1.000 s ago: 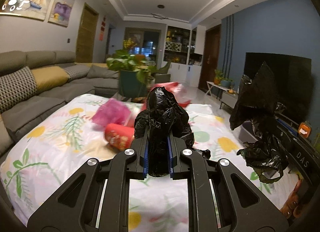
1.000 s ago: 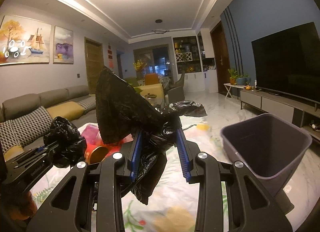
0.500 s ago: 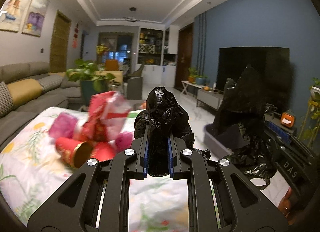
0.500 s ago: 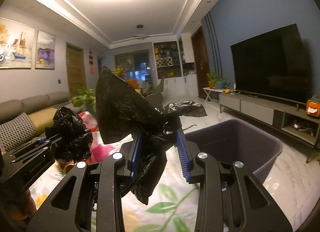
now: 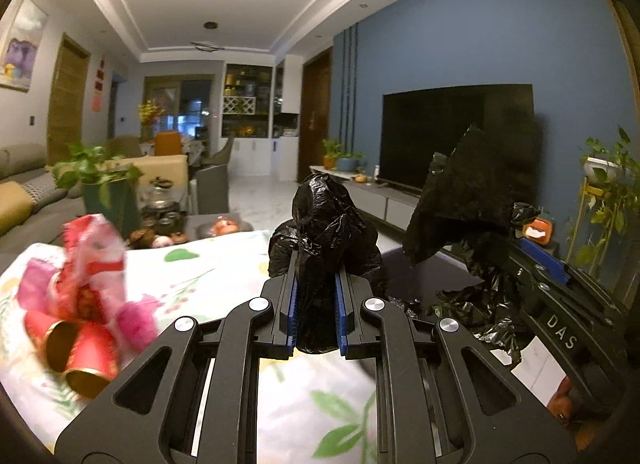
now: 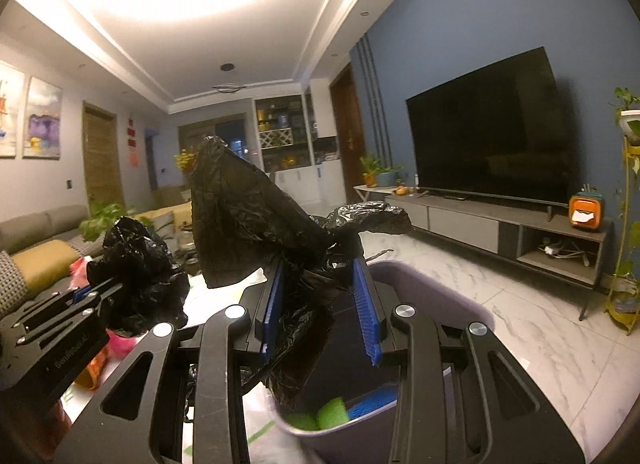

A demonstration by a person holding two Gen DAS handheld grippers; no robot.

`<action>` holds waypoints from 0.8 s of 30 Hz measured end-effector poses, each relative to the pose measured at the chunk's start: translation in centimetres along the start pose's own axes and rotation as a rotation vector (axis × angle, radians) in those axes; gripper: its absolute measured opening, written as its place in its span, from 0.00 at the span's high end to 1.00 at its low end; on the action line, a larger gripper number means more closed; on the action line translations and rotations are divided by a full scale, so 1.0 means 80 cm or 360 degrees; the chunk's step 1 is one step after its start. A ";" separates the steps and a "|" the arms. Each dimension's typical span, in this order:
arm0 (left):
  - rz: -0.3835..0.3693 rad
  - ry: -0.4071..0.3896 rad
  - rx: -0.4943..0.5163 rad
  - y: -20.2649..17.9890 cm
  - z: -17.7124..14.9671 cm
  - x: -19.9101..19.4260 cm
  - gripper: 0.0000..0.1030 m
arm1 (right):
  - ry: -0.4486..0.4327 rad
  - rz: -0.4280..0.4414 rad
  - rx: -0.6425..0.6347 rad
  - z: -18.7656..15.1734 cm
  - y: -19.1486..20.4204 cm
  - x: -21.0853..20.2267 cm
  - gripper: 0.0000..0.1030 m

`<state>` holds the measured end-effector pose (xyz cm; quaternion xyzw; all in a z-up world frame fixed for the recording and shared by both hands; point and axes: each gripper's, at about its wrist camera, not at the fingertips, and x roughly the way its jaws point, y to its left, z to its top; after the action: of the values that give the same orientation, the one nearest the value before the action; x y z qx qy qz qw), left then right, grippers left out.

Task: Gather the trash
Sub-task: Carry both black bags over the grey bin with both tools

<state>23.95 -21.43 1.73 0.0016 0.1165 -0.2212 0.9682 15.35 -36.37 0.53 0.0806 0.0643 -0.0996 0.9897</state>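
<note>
Both of the person's grippers have hold of one crumpled black plastic bin bag (image 6: 256,215). The left gripper (image 5: 316,304) has its fingers pinched almost together on a bunched wad of the film. The right gripper (image 6: 320,296) stands wider, with a loose flap rising from between its fingers; its left finger lies against the plastic, but I cannot tell whether the right one touches.

The grey plastic waste bin (image 6: 460,296) sits directly below and ahead of the right gripper, its mouth open upward, something green and blue at the bottom. The right side is nearer to it; the left gripper is off to that bin's left, over the floral-cloth bench (image 5: 208,264). My guess is the bag is meant to be spread across the bin's mouth, stretched between the two grips. The red paper cups (image 5: 80,352) and pink wrappers (image 5: 96,252) wait on the bench.
</note>
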 end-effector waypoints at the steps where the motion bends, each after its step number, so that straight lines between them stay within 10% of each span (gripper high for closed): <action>1: -0.0020 0.0004 -0.0007 -0.004 0.001 0.007 0.87 | -0.0001 -0.0014 0.0008 0.002 -0.006 0.004 0.66; 24: -0.0270 0.0130 -0.0033 -0.031 -0.026 0.129 0.83 | 0.0038 -0.0081 0.0059 -0.006 -0.049 0.060 0.61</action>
<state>31.45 -27.93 -2.52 -0.0092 0.1579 -0.3009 0.9405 19.12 -40.98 -1.23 0.0985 0.0763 -0.1248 0.9843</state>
